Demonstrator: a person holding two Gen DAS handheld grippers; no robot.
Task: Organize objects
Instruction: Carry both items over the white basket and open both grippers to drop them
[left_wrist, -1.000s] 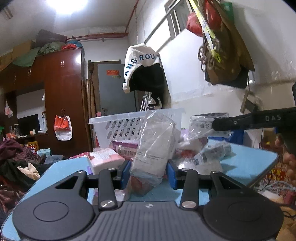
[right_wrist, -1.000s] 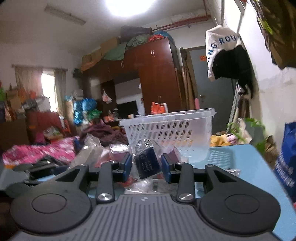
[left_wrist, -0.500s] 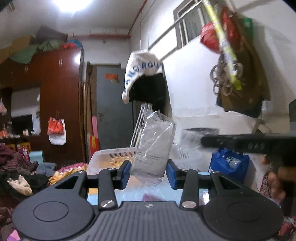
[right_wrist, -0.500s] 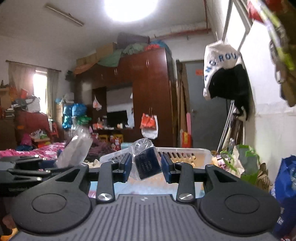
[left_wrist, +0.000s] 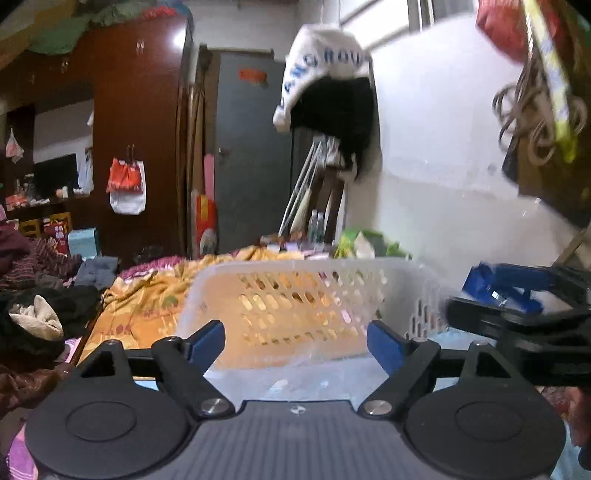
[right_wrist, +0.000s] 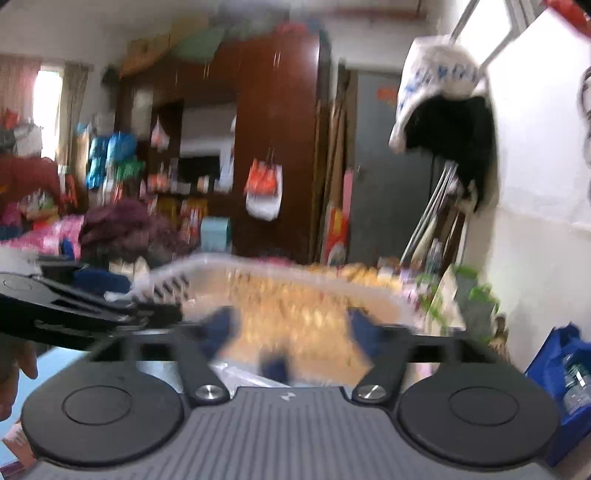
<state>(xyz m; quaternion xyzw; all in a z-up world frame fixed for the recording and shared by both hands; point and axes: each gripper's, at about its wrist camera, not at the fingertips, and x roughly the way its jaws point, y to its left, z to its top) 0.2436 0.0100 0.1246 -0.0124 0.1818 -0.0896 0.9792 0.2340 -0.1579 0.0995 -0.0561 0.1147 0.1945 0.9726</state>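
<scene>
A white slotted plastic basket (left_wrist: 295, 295) stands just ahead of both grippers, its rim (right_wrist: 258, 266) blurred in the right wrist view. My left gripper (left_wrist: 295, 338) hangs over its near edge, jaws opening, no pad touching anything. A clear plastic packet (left_wrist: 299, 380) shows low between the jaws, loose. My right gripper (right_wrist: 293, 328) is also over the basket with its jaws opening. A small dark blue packet (right_wrist: 275, 363) shows blurred below them, free of the pads. Each gripper appears from the side in the other's view: the right gripper (left_wrist: 517, 325), the left gripper (right_wrist: 74, 306).
Orange patterned cloth (left_wrist: 147, 302) lies behind the basket. Dark clothes (left_wrist: 37, 314) are piled at the left. A white and black garment (left_wrist: 325, 92) hangs on the right wall. A brown wardrobe (left_wrist: 140, 147) and grey door stand behind. A blue bag (right_wrist: 565, 369) sits at the right.
Both grippers rose and moved forward over the basket. Both were shut on packets; now their jaws stand wide and the packets have dropped out of them.
</scene>
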